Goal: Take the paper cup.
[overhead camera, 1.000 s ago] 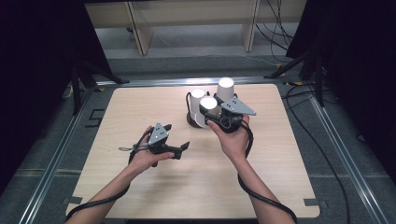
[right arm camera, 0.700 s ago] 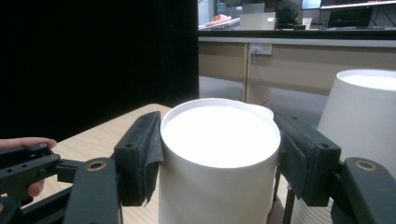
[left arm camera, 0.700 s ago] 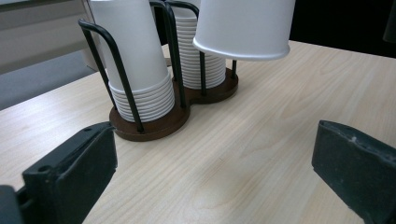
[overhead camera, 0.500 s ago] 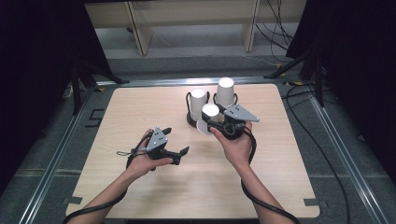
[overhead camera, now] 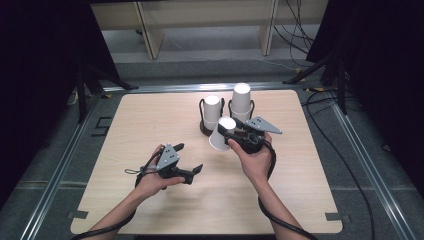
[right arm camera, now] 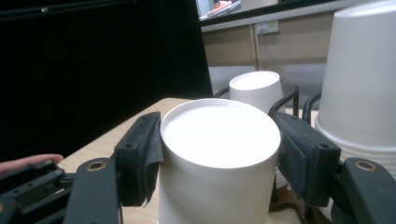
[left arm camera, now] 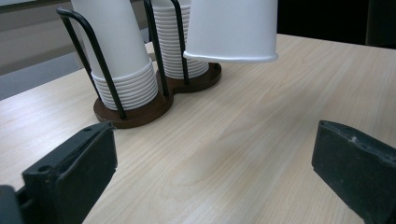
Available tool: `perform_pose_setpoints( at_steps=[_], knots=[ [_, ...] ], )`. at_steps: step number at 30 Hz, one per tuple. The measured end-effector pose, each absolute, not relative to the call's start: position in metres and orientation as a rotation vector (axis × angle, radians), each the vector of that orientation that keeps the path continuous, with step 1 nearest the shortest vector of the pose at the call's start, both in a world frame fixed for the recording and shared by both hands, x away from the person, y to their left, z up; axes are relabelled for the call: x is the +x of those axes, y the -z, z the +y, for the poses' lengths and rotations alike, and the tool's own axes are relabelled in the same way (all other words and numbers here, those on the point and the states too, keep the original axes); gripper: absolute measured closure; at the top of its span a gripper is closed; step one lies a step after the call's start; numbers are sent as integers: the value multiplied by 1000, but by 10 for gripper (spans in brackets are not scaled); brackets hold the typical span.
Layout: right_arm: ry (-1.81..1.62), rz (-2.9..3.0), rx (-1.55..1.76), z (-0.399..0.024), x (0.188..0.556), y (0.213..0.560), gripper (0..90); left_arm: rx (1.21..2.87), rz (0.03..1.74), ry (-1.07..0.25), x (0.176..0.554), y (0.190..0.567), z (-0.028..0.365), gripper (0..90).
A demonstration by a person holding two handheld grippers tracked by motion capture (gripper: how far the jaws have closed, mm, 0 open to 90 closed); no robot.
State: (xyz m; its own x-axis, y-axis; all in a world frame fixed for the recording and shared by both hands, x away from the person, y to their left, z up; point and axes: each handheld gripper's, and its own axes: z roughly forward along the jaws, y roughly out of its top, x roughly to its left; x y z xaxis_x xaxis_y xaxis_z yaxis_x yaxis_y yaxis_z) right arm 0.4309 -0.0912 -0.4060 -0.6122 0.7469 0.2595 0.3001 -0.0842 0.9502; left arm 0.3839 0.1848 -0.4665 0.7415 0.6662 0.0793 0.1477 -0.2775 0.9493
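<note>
The right gripper [right arm camera: 219,154] clamps its fingers on an upside-down paper cup [overhead camera: 220,134], seemingly airborne; the left gripper [left arm camera: 210,182] (fingers apart) shows clearance above the surface [left arm camera: 261,140].

High view looks forward and down over the whole desk [overhead camera: 150,210]; both gripper views sit low and close, sharing the cup holder [left arm camera: 135,112].
</note>
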Motion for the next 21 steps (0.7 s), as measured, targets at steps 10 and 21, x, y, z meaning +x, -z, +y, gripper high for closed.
perform_pose_setpoints(
  at_steps=[10, 21],
  knots=[
    [-1804, 1831, 1245, -97, 432, 416, 355, 1801, 614, -598, 376, 472, 186, 0],
    [-1847, 1803, 1320, -103, 433, 422, 355, 1792, 596, -602, 371, 477, 183, 0]
  ],
)
